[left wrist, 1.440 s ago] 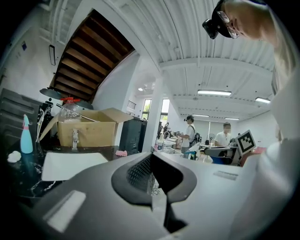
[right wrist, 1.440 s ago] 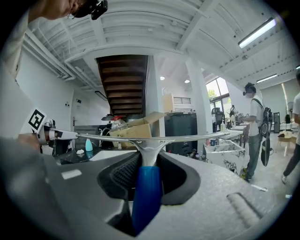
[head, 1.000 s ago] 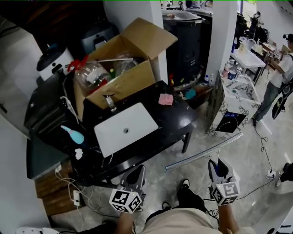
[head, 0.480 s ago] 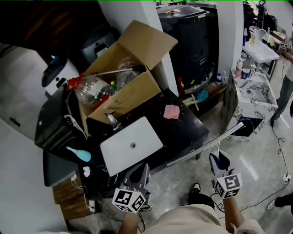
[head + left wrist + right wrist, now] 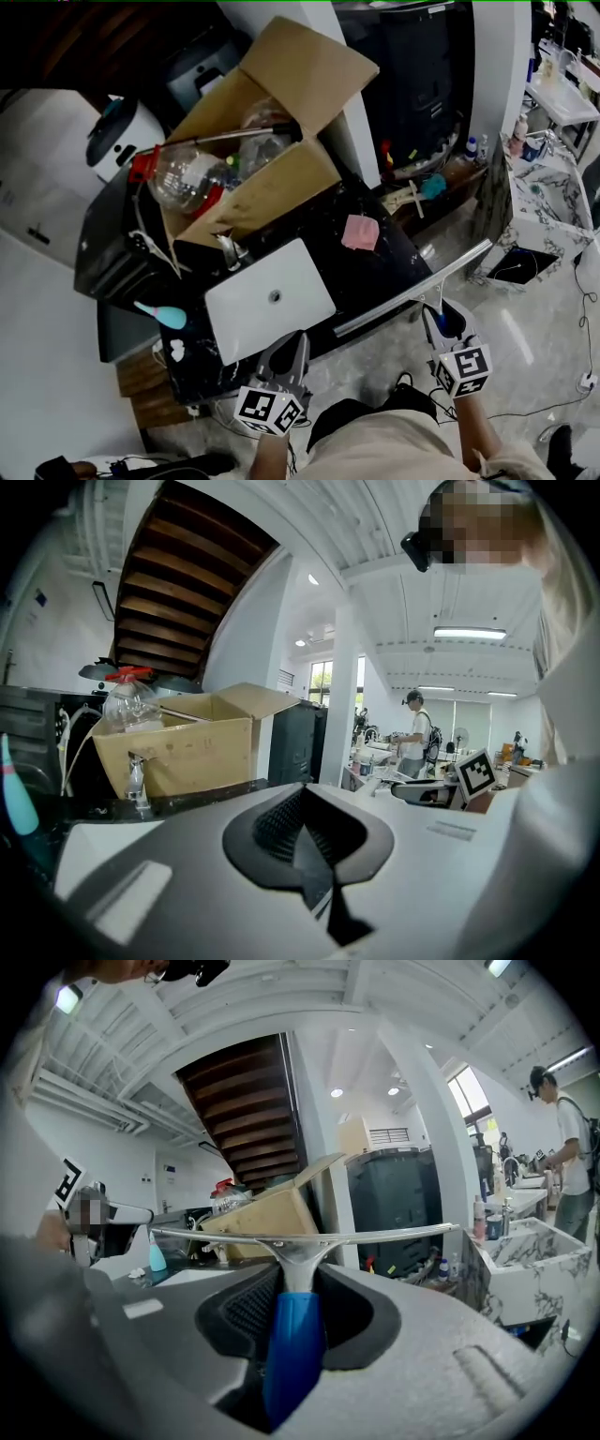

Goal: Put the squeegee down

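blue plastic, the handle of the one squeegee (image 5: pixel 292 1335), is clamped between the two jaws of the right gripper (image 5: pixel 295 1283), its single long metal blade held crosswise in the air by the near right edge of the black counter (image 5: pixel 380 267). the left gripper (image 5: pixel 307 834) has its jaws pressed together on nothing, just in front of that counter. on the counter are one white sink basin (image 5: pixel 270 298), one pink sponge (image 5: pixel 360 232) and one open cardboard box (image 5: pixel 281 178).
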Available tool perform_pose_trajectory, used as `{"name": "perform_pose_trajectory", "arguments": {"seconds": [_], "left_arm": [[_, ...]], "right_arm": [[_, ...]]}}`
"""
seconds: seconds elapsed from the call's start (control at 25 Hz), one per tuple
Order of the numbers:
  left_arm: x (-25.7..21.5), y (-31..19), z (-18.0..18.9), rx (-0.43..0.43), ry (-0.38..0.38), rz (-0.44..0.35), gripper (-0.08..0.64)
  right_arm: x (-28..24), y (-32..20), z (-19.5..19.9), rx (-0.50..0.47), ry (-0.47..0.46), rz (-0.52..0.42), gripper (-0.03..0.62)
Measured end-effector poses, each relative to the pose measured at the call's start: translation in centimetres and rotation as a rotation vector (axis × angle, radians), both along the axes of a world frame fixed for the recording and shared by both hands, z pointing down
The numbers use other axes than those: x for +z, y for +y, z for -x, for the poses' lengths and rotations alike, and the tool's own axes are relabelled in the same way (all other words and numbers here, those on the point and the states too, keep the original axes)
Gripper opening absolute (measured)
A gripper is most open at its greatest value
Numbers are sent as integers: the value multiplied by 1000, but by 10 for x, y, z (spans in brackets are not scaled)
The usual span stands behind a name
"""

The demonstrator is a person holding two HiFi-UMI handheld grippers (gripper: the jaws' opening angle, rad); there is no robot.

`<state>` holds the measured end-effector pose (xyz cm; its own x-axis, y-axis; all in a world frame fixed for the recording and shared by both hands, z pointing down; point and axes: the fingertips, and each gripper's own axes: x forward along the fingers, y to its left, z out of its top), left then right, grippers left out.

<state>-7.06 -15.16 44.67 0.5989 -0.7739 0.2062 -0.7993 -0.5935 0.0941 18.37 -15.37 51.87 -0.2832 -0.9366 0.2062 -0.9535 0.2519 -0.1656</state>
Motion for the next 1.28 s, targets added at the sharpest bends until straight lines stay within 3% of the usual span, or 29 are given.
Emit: {"name": "perform_pose_trajectory", "arguments": {"seconds": [0.2,0.36,0.72,0.88,1.28], "left_arm": [[9,-21,15,-31,-1,43,15],[7,-54,27,-10,0,8,15],[-3,-127,66,50,98,-30,15],[-1,-145,78,66,100,-19,15],[14,-162,102,-16,131,18,15]], "right_arm": [[-11,-40,16,-36,10,-16,121],[-12,-70,23,-12,50,-3,121],[10,-111,39,78,134,92,122],[27,-128,46,103,152,139,122],[90,-161,58,43,192,310,123]]}}
